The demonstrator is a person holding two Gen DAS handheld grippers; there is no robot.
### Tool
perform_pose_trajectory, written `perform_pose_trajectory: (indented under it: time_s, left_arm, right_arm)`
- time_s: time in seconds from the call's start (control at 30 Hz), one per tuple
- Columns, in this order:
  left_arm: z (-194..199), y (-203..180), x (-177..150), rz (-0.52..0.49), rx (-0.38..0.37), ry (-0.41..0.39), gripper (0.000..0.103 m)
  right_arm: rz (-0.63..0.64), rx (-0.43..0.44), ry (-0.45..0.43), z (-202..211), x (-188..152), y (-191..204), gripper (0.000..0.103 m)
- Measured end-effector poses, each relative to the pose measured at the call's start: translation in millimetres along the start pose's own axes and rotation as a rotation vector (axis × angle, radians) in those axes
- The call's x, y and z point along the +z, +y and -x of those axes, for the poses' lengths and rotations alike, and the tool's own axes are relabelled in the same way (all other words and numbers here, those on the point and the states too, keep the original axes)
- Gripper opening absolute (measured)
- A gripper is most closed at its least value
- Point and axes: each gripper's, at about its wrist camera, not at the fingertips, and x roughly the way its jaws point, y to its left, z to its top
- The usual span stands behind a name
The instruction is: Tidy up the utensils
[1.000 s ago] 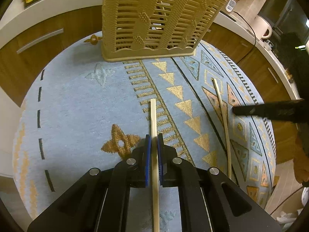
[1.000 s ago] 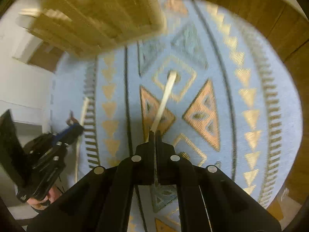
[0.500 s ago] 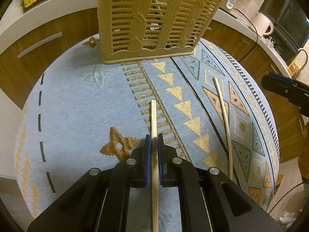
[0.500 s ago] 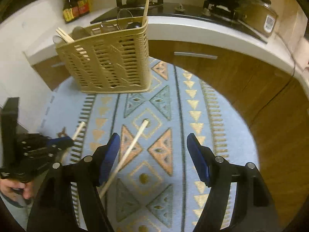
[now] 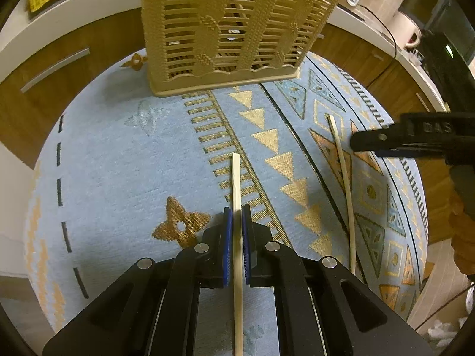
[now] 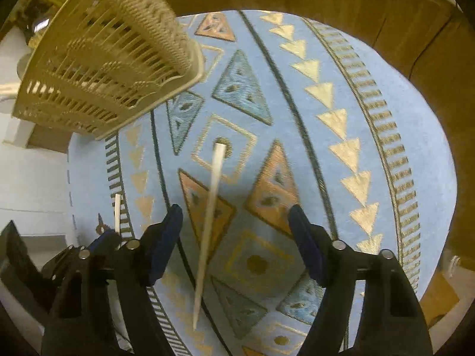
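Item 1, left gripper (image 5: 236, 212): blue pads closed on chopstick A (image 5: 236, 178), gripped partway along; blunt end sticks out fwd toward the basket (image 5: 231, 26), rest runs back between the arms; shaft in line w/ the fingers, prob so it can go end-first into the basket; can't tell if it's lifted off the mat or lying on it

Item 2, right gripper (image 6: 236, 234): fingers wide apart, holding nothing; hangs over chopstick B (image 6: 209, 216), which lies flat on the mat btwn the two pads but nearer the left-hand one, touching neither; seen from the left wrist view it's the dark shape just beside B's far part; looks like a pick-up approach, needs centring before closing, else B may roll or skid on the weave

Item 3, basket: tan slatted plastic, upright at far edge of mat; contents hard to read thru slats; presumably the destination for both sticks

Item 4, mat (image 5: 118, 163): round, light blue w/ gold and orange triangles; carries basket and B; both sticks well short of the basket

Status (est.): A secured, B not yet gripped, neither stowed
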Motion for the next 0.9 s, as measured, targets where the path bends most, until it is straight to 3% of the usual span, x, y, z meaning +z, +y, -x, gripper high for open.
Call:
perform_pose_trajectory:
  time_s: [0.13,0.47,0.63,0.73,0.9]
  left_arm:
    - [-1.5,-2.5,-0.4,-0.009,0.004,0.004,0.005]
    - [-4.1,-8.1,5.4,-0.043,0.017,0.054,0.008]
    - [-8.3,-14.5,13.5,-0.055,0.011,0.105,0.02]
    - [-12.5,-26.6,16.2,-0.105,0.074,0.135,0.021]
    - [-22.1,-56.0,15.0,-0.199,0.212,0.147,0.014]
  right_arm:
    - [0.055,-0.06,0.025,-9.9,2.4,21.4,0.037]
    - [0.138,-0.141,0.058,-12.0,-0.4,47.2,0.015]
    - [0.251,-0.201,0.033,-13.4,-9.4,58.0,0.007]
    - [0.311,-0.223,0.012,-12.6,-14.5,61.0,0.005]
    - [0.343,-0.152,-0.031,1.5,-17.6,40.4,0.004]
